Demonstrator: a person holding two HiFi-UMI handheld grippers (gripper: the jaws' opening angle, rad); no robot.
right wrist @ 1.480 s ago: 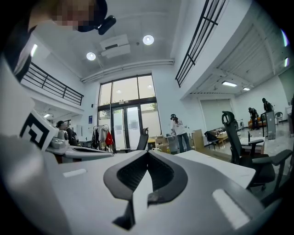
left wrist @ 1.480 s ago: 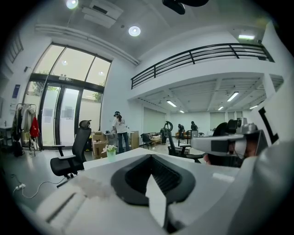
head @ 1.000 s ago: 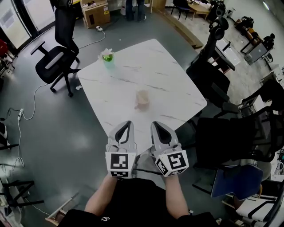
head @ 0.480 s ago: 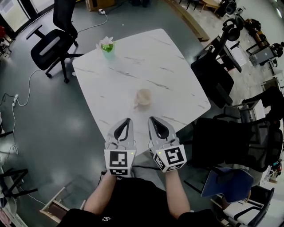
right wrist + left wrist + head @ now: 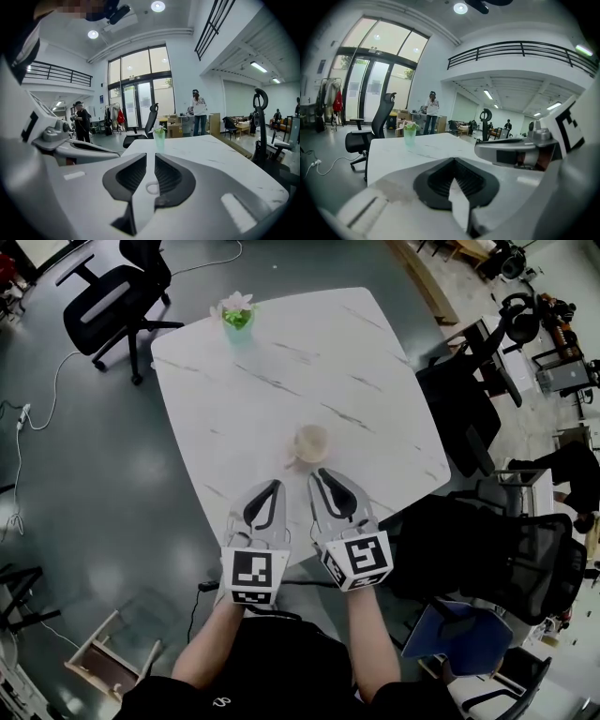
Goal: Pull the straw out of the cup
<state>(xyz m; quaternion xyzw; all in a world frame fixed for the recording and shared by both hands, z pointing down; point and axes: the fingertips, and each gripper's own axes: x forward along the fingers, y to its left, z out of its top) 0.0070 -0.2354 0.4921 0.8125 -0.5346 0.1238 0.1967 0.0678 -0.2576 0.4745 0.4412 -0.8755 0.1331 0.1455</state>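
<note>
A beige cup [image 5: 310, 443] stands on the white marble table [image 5: 281, 362], towards its near edge. I cannot make out a straw at this size. My right gripper [image 5: 322, 474] points at the cup from just short of it. Its jaws are opening, and nothing is gripped between them. In the right gripper view the cup [image 5: 152, 188] shows as a small pale ring through the narrow gap of that gripper [image 5: 150, 157]. My left gripper [image 5: 271, 486] hovers beside it over the table's near edge, left of the cup. In its own view the left gripper [image 5: 453, 160] is shut and empty.
A green vase with a pink flower [image 5: 236, 313] stands at the table's far corner. Black office chairs stand at the far left [image 5: 112, 287] and along the right side [image 5: 469, 409]. A cable [image 5: 19, 427] lies on the floor at the left. A person [image 5: 431, 110] stands far behind the table.
Both grippers have moved forward and down over the table's near edge, closer to the cup. The right jaws have parted slightly.
</note>
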